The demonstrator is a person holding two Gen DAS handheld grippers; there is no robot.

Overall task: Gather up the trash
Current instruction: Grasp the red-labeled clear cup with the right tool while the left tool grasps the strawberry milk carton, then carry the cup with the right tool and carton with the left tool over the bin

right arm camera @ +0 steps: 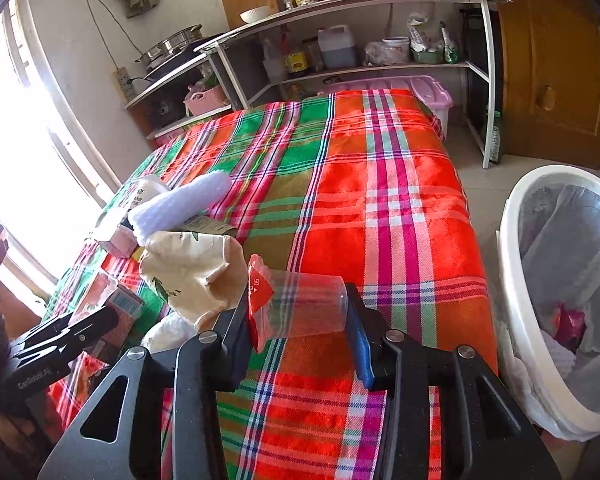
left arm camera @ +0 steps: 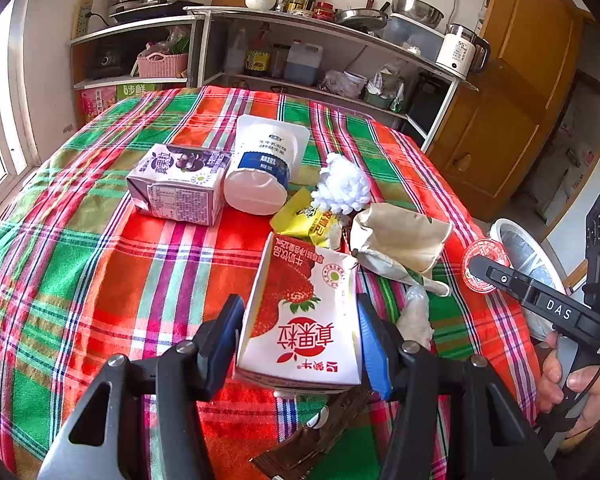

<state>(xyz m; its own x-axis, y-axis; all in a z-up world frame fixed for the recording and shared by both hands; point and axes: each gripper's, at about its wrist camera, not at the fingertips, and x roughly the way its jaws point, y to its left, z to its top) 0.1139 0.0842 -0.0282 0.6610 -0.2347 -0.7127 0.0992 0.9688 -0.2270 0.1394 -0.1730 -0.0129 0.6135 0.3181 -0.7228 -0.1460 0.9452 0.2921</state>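
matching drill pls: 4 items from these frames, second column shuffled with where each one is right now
Items:
1. strawberry milk carton
2. clear plastic cup with red lid
3. purple milk carton
4. white waste bin

Places:
A. on the floor beside the table, lined with a bag
B. lying on the plaid tablecloth, next to the white yogurt cup
C. between the fingers of the left tongs
D. between the fingers of the right tongs

Pairs: 1-C, 2-D, 3-B, 4-A
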